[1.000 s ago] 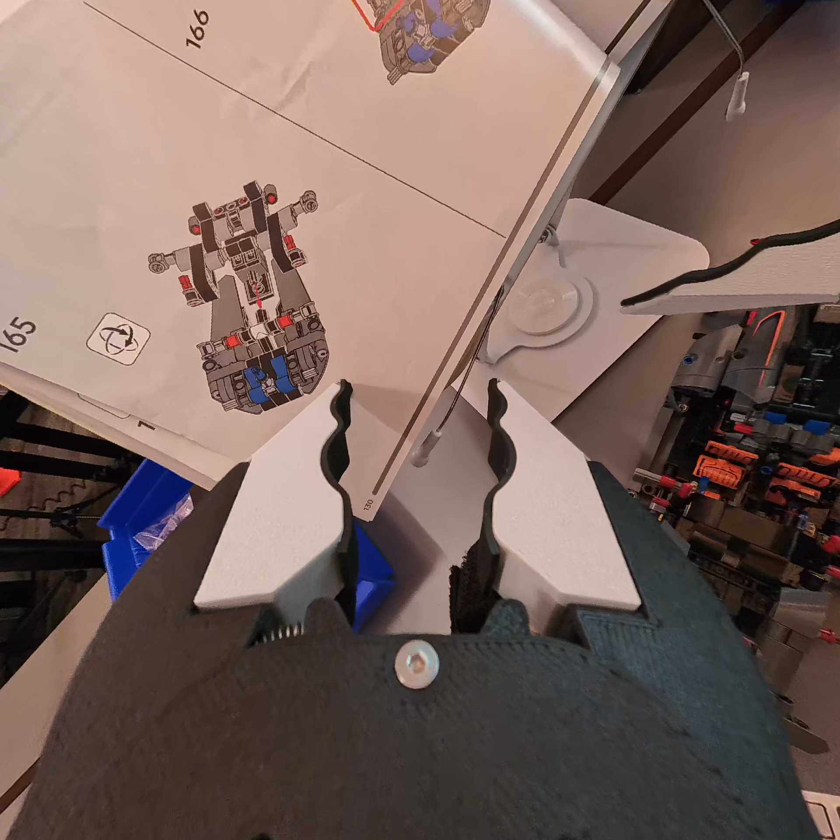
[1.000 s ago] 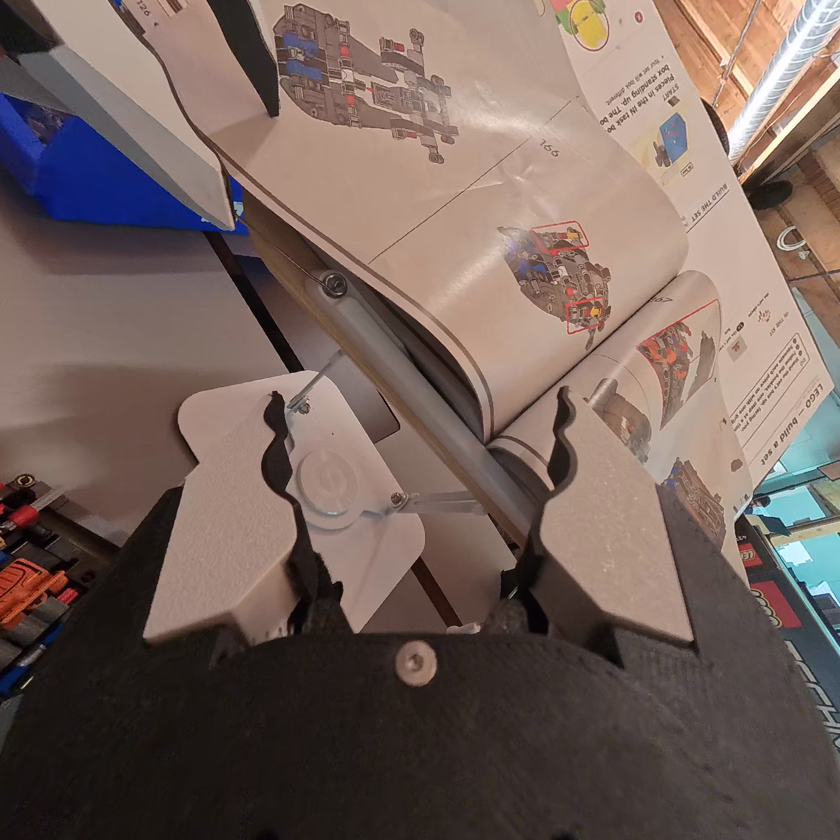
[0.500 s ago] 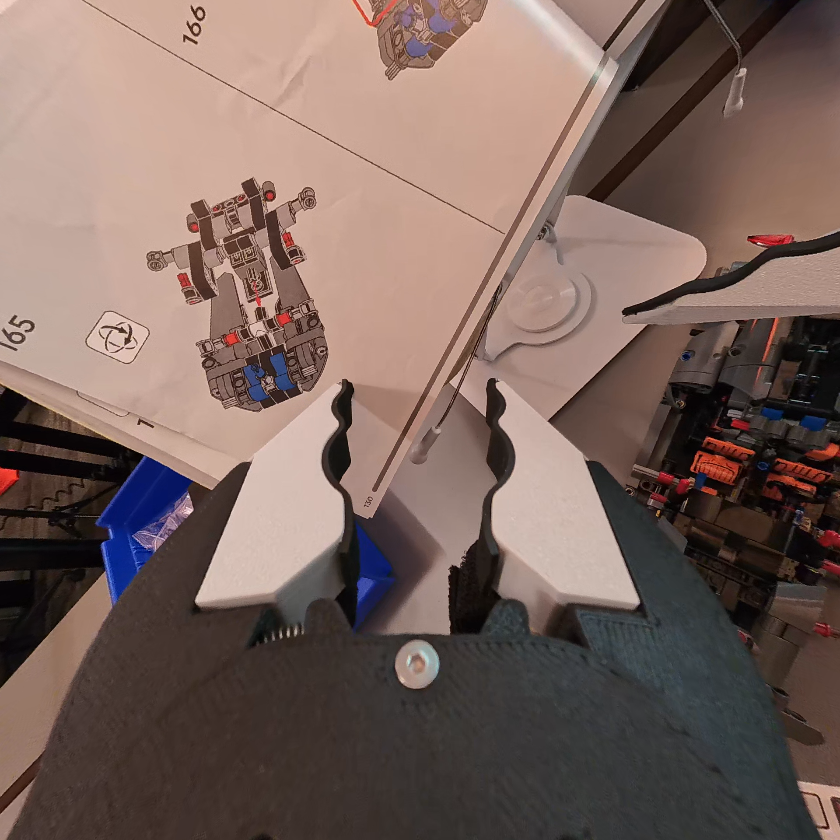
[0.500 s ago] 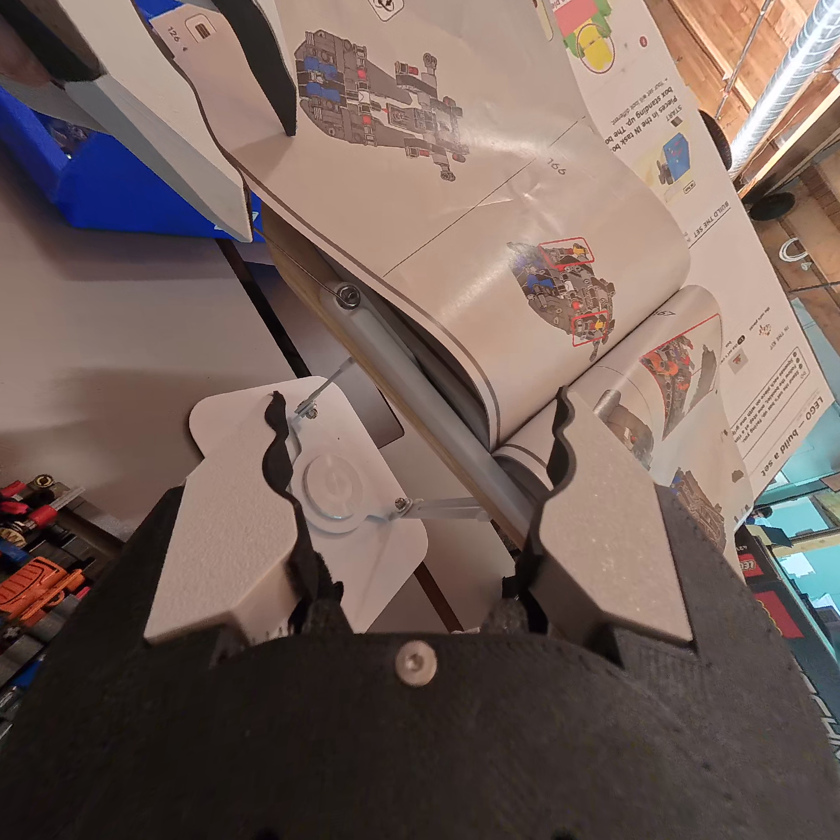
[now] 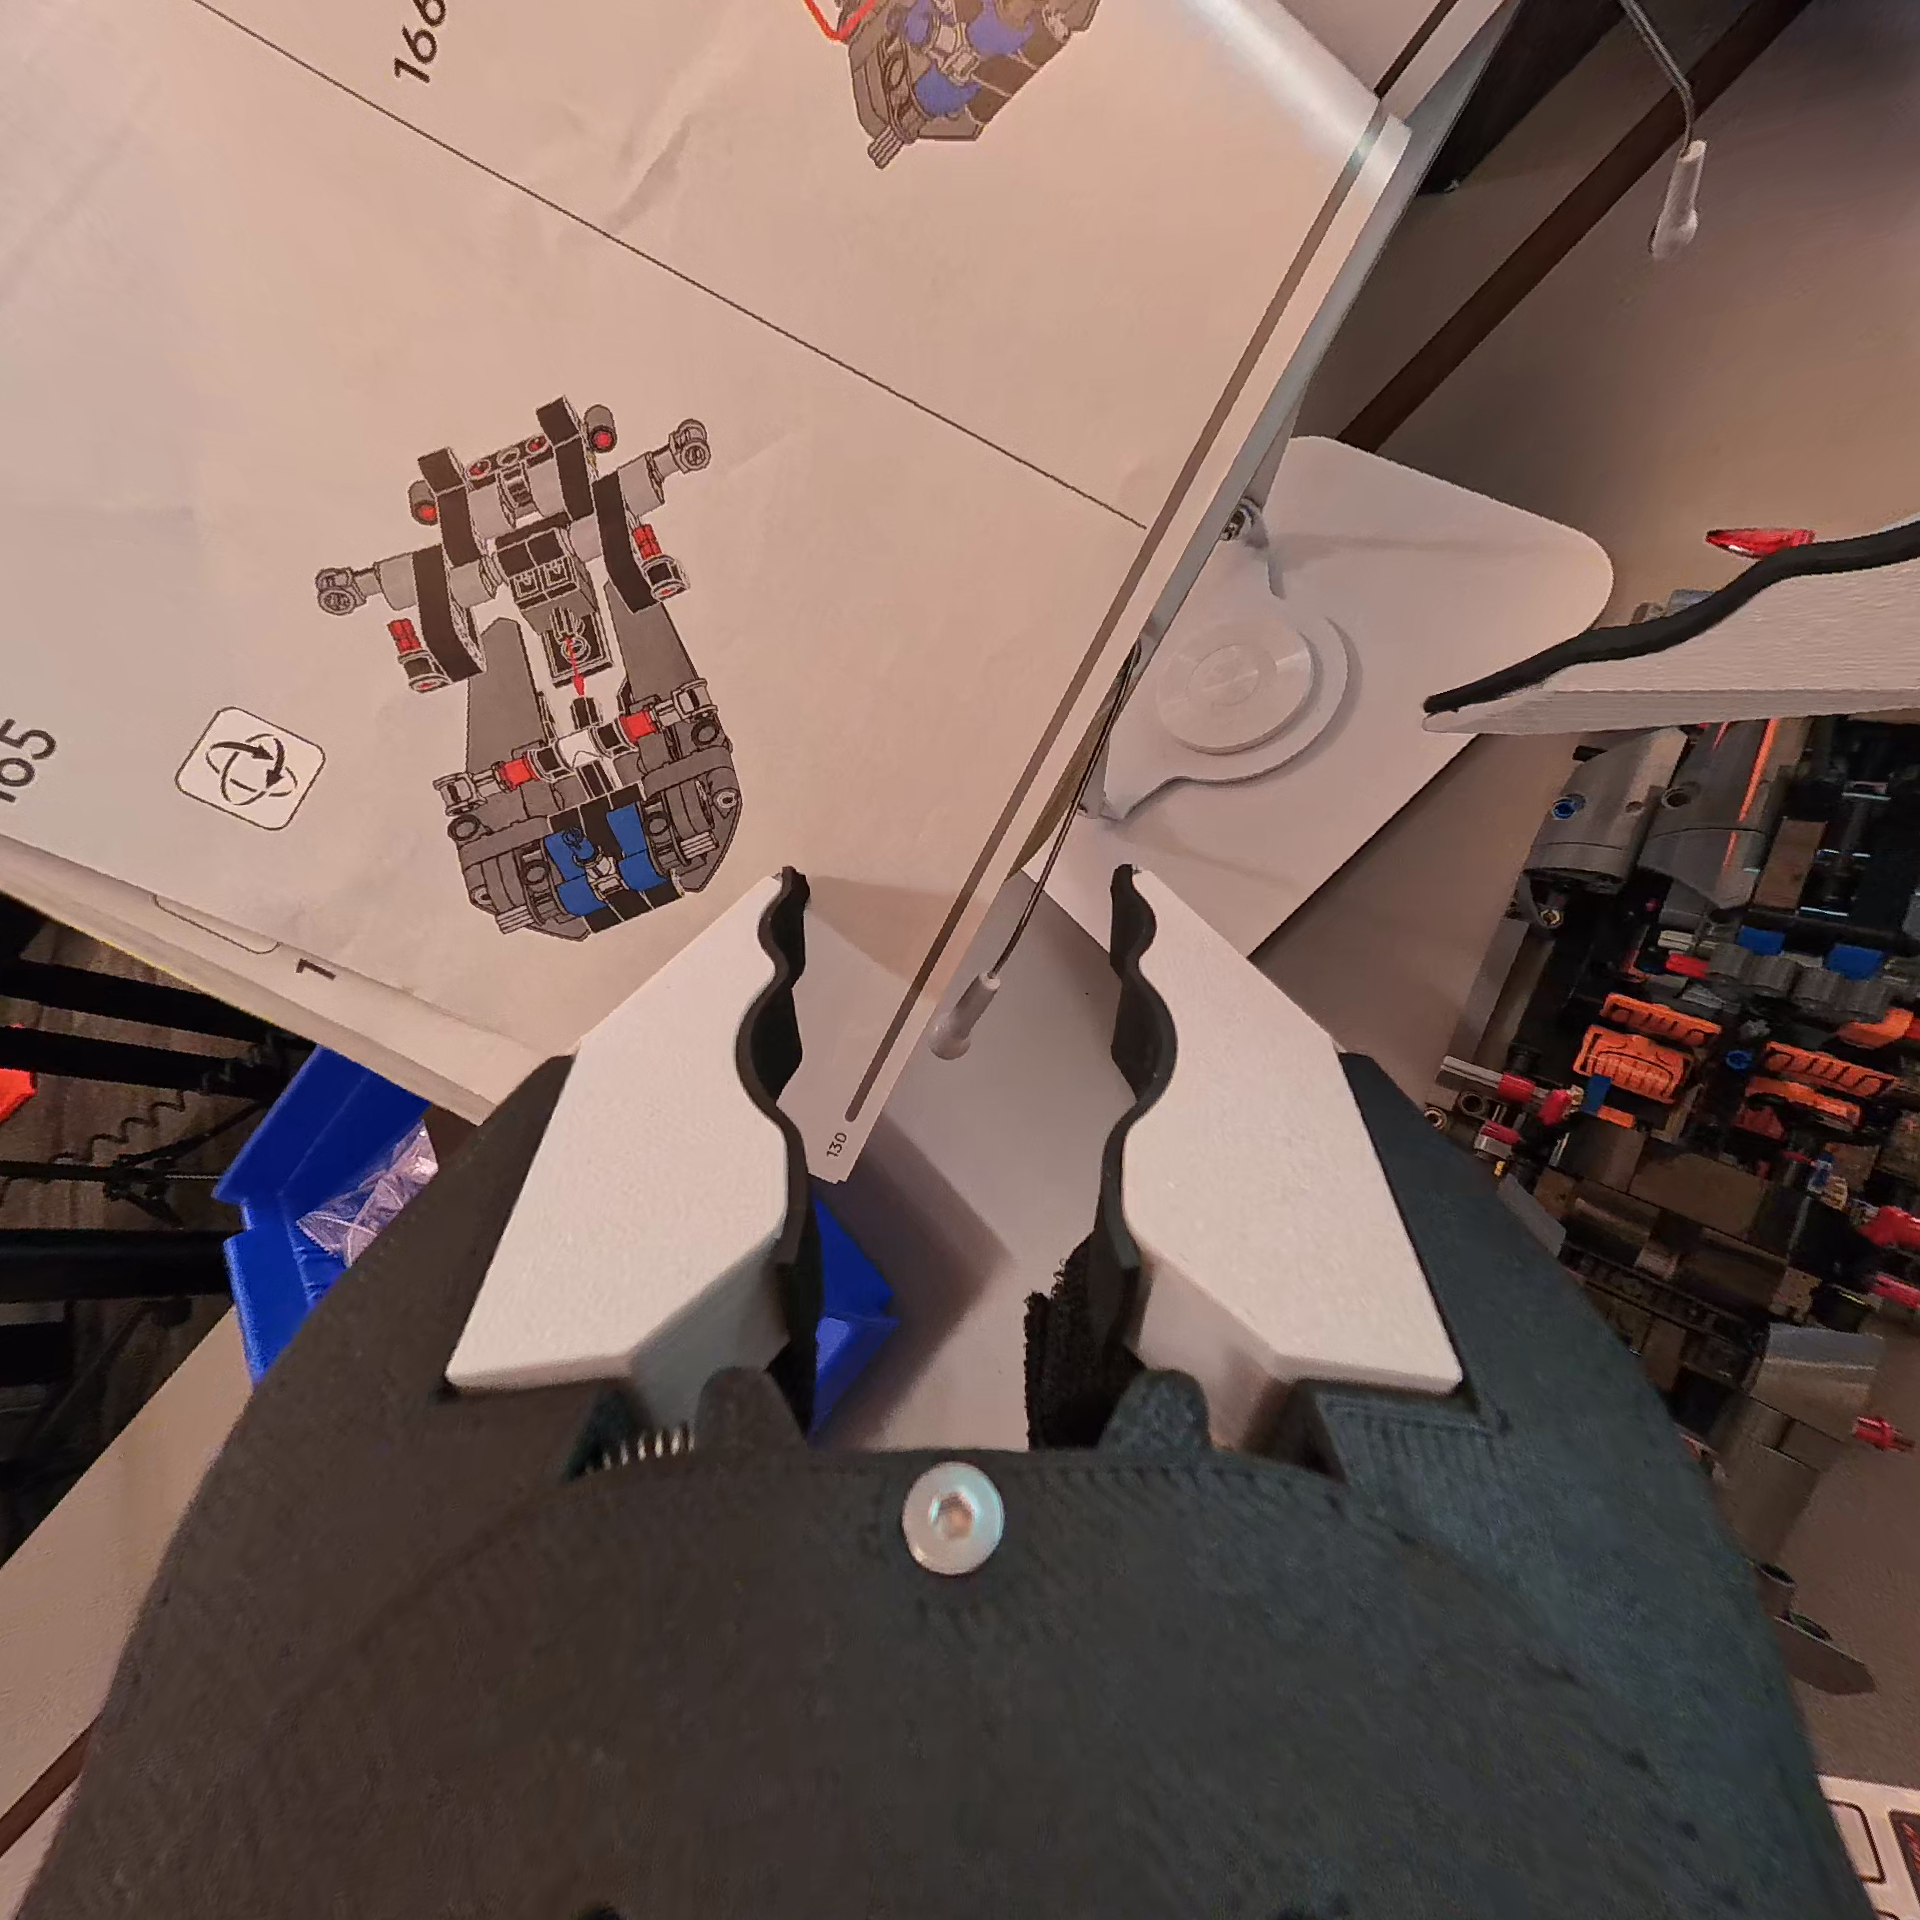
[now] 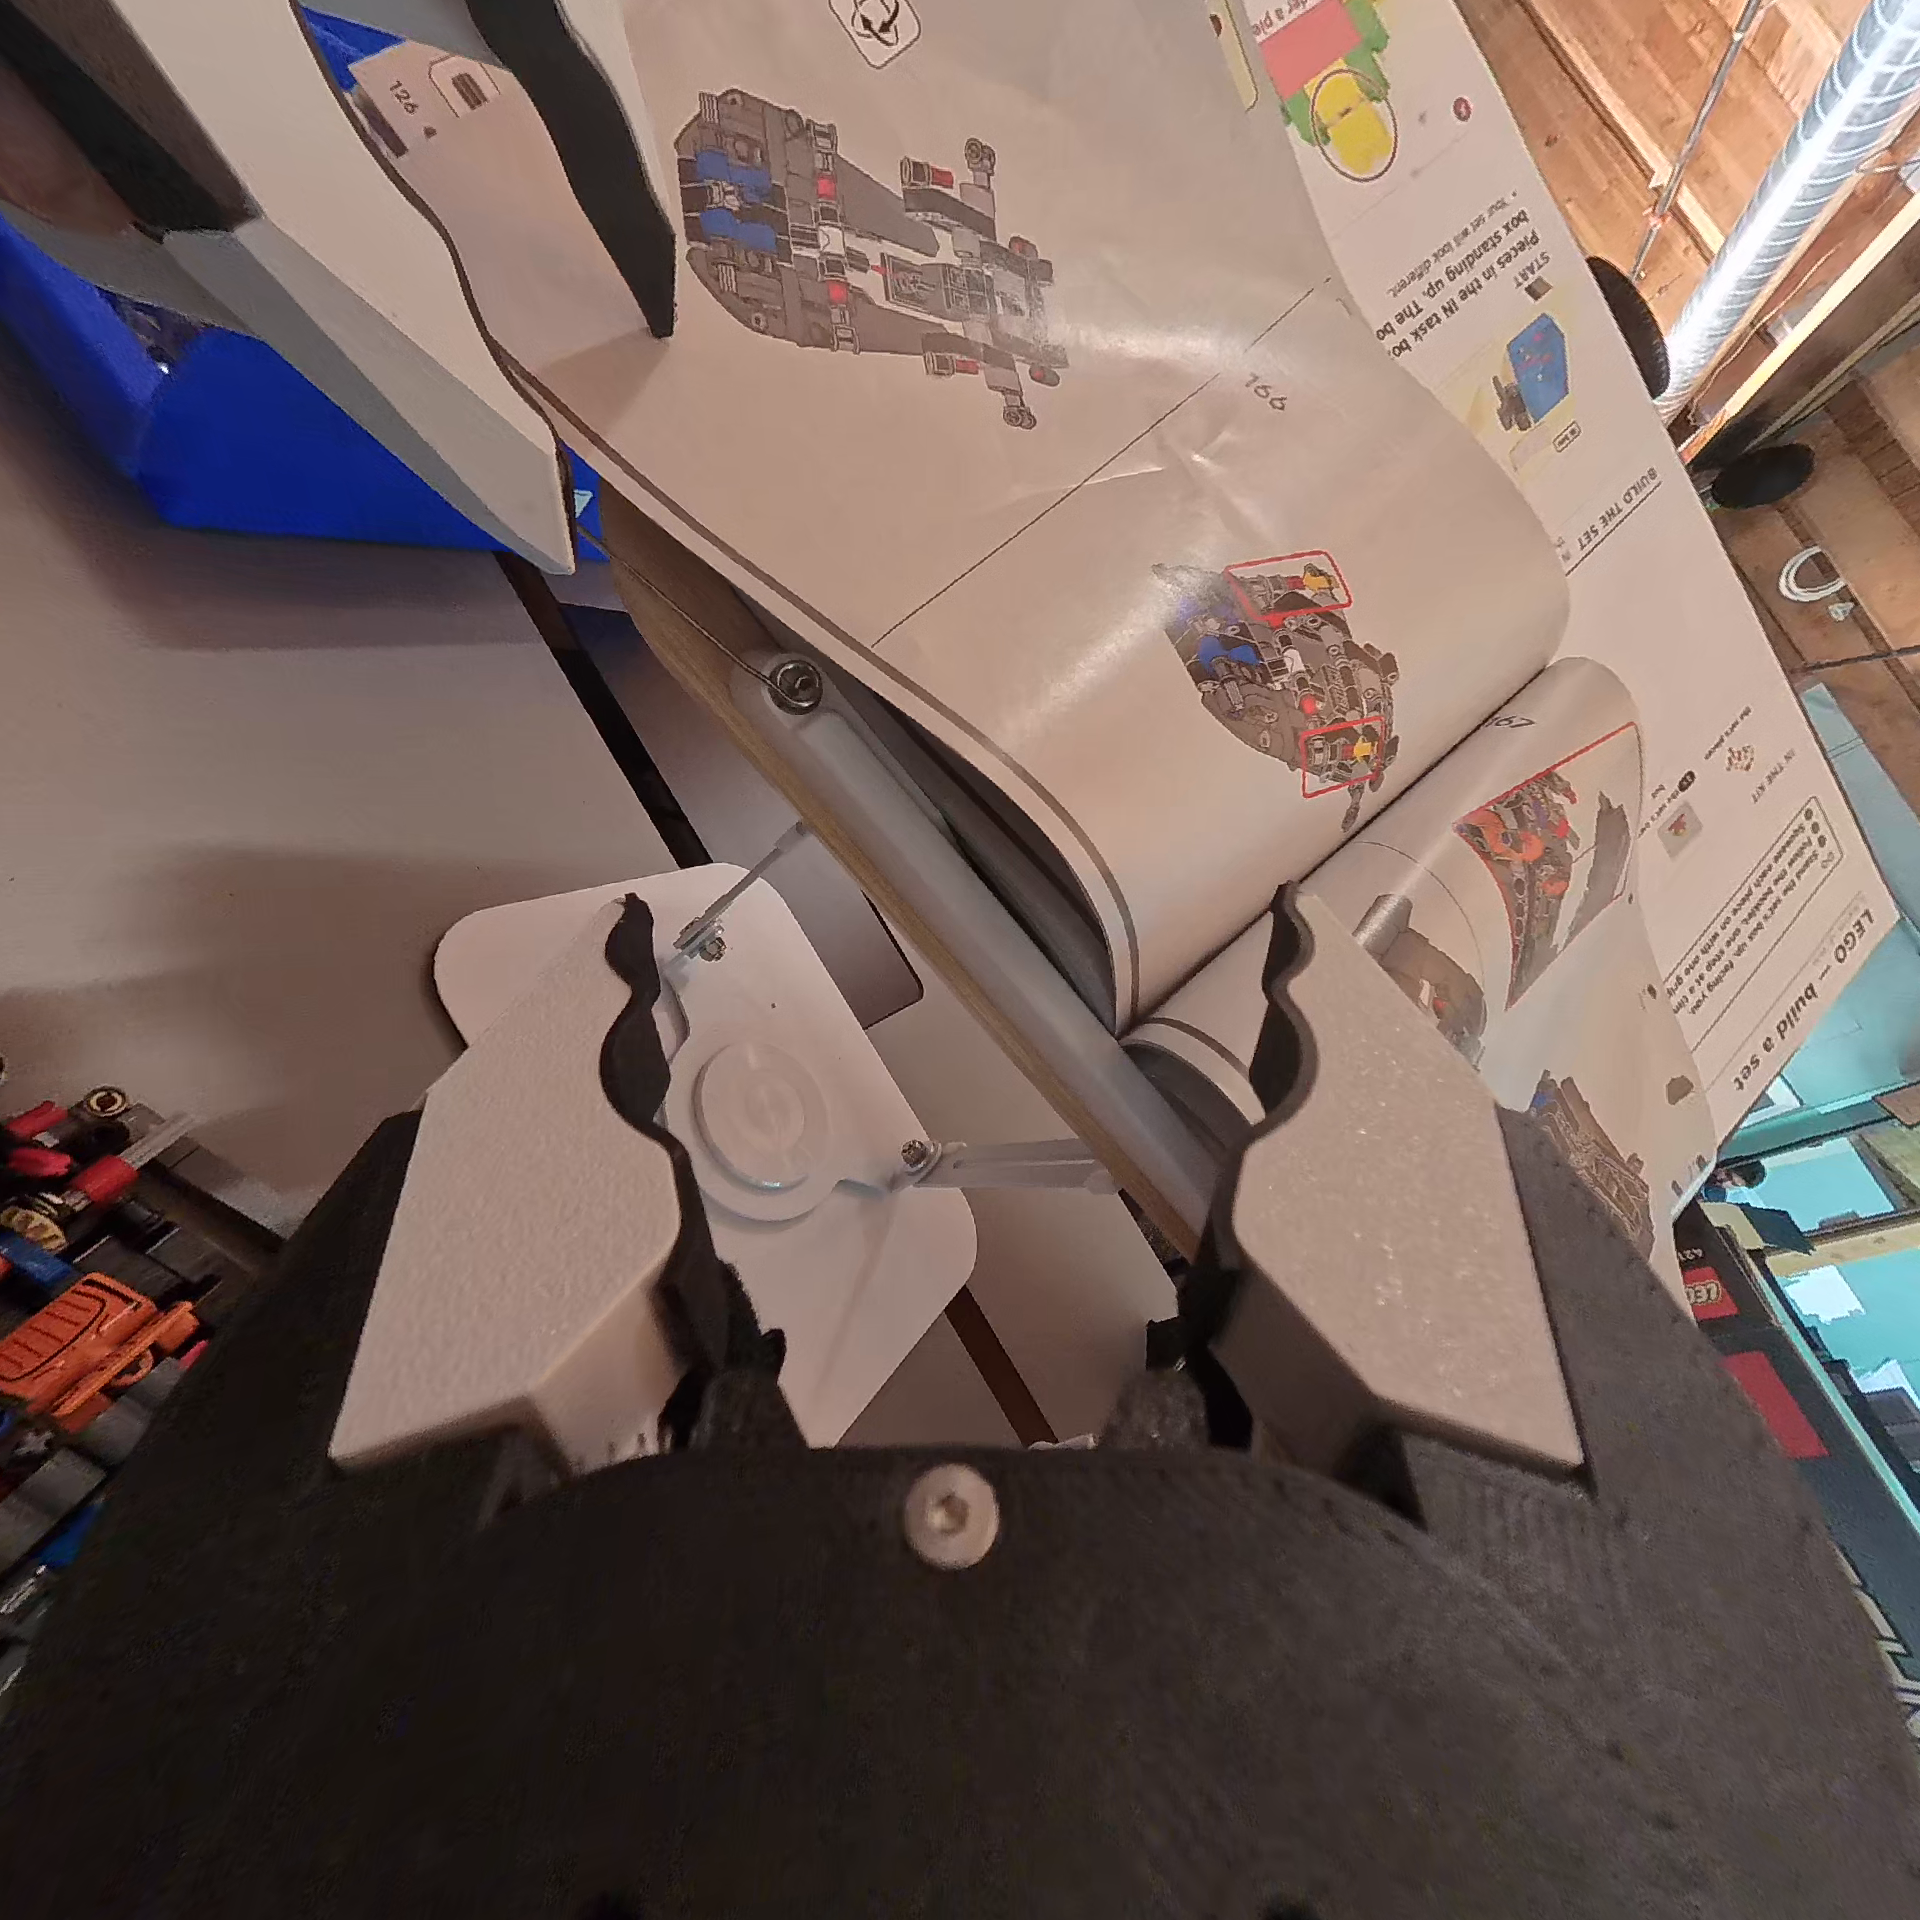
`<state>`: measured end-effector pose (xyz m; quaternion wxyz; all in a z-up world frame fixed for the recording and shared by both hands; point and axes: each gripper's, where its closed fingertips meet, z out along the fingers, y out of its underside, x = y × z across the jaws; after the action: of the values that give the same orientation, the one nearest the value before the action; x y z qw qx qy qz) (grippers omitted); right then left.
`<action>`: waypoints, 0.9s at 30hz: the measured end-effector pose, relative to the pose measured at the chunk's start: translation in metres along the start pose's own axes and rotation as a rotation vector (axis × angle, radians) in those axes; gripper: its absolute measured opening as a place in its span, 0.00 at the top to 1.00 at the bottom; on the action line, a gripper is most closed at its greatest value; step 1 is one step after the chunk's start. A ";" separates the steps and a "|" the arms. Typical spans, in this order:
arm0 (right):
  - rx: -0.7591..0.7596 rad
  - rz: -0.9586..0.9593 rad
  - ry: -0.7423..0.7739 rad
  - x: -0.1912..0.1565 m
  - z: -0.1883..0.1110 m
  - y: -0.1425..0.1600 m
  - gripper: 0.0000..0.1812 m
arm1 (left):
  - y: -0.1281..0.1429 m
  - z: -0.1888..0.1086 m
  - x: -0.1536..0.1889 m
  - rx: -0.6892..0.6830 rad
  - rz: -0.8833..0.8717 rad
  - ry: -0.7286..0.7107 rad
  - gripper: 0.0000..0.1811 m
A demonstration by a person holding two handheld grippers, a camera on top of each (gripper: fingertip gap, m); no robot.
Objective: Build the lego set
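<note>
The instruction booklet [image 5: 727,312] stands open on a white stand [image 5: 1351,623], showing drawings of a grey, black and blue model. My left gripper [image 5: 956,894] is open, its jaws on either side of the page's lower corner without clamping it. In the right wrist view, the left gripper [image 6: 416,260] straddles that corner of the booklet [image 6: 1039,468]. My right gripper [image 6: 956,909] is open and empty, just in front of the stand's base [image 6: 831,1091] and the booklet's spine. The partly built orange, black and grey Lego model [image 5: 1714,1039] lies on the table to the right.
A blue parts bin [image 5: 312,1195] holding a clear bag sits behind the booklet, also seen in the right wrist view [image 6: 260,436]. A large printed sheet [image 6: 1558,312] hangs behind the booklet. A dark Lego box [image 6: 1745,1351] lies at the right. One finger of the right gripper [image 5: 1714,665] reaches in above the model.
My right gripper has drifted slightly, so the booklet and stand sit a little lower in its view. My left gripper has stayed open around the page corner, almost still.
</note>
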<state>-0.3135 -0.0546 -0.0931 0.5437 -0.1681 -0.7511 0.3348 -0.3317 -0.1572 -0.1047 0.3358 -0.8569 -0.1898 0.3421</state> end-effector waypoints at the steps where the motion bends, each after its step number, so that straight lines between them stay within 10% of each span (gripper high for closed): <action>1: 0.000 0.000 -0.001 0.000 0.000 0.000 0.37 | 0.001 0.001 0.000 -0.002 0.000 0.001 0.68; 27: 0.021 -0.033 -0.026 -0.016 -0.004 -0.012 0.39 | -0.016 0.016 0.028 0.027 0.037 0.077 0.68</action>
<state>-0.3027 -0.0717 -0.0953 0.5410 -0.1458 -0.7571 0.3358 -0.3250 -0.1233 -0.1153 0.3479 -0.8682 -0.1563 0.3175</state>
